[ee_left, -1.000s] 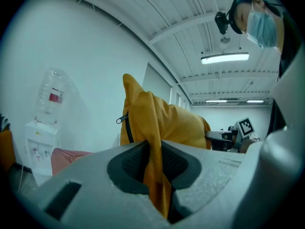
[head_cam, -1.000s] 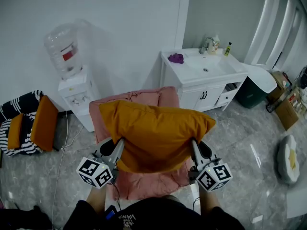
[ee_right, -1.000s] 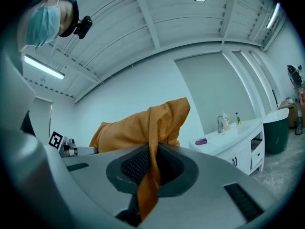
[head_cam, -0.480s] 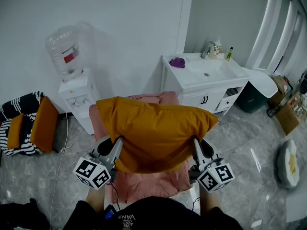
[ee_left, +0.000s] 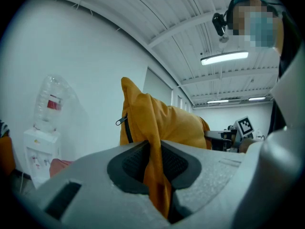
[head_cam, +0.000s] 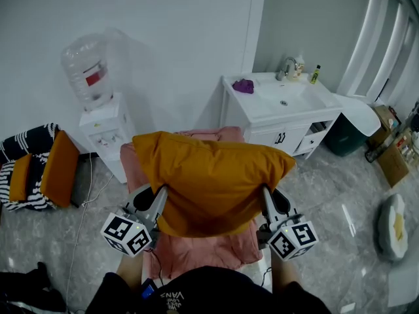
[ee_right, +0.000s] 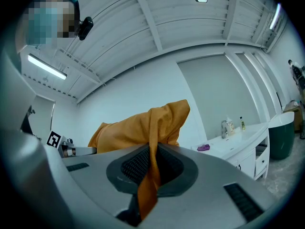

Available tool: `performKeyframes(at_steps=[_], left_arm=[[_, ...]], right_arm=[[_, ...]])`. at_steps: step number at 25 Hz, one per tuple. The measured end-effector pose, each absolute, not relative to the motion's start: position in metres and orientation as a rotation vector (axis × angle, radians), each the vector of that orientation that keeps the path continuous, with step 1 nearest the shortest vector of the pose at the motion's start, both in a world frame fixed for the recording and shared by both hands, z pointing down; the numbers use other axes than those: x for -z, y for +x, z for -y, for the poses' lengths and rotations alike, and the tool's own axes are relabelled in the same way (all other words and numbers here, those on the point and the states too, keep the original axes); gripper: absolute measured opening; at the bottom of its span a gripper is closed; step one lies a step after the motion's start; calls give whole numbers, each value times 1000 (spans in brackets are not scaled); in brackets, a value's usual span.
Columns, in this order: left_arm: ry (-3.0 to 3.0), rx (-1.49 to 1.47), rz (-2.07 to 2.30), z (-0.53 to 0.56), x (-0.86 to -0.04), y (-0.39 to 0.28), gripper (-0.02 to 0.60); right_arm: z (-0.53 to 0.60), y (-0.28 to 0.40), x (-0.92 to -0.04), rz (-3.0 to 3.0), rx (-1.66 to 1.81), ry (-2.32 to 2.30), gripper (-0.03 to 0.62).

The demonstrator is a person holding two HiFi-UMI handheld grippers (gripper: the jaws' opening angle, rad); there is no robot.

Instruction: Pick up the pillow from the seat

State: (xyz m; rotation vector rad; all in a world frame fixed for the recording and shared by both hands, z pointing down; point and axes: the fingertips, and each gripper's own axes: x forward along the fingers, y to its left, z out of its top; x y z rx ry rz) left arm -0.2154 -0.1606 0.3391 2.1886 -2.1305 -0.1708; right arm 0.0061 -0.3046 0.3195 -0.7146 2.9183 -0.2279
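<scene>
A mustard-orange pillow (head_cam: 213,178) hangs in the air above the pink seat (head_cam: 200,247), held by both grippers. My left gripper (head_cam: 159,201) is shut on the pillow's left edge; in the left gripper view the orange fabric (ee_left: 155,171) is pinched between the dark pads, with a zipper pull above. My right gripper (head_cam: 265,198) is shut on the right edge, and the right gripper view shows a fold of pillow fabric (ee_right: 151,173) squeezed between its pads. The pillow hides most of the seat.
A water dispenser (head_cam: 98,120) stands against the wall at the left. A white vanity with sink (head_cam: 281,110) is at the right. Striped and orange cushions (head_cam: 39,172) lie on the floor at far left. A round pet bed (head_cam: 395,218) lies at far right.
The pillow and both grippers have hardly shifted; the view has drifted slightly, and the pillow stays lifted off the seat in both grips.
</scene>
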Motion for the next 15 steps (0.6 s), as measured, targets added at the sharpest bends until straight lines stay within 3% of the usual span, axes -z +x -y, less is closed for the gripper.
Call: performKeyframes(at_steps=[15], left_arm=[[2144, 161, 2151, 170, -342, -231, 59]], right_arm=[[318, -12, -323, -2940, 248, -687, 37]])
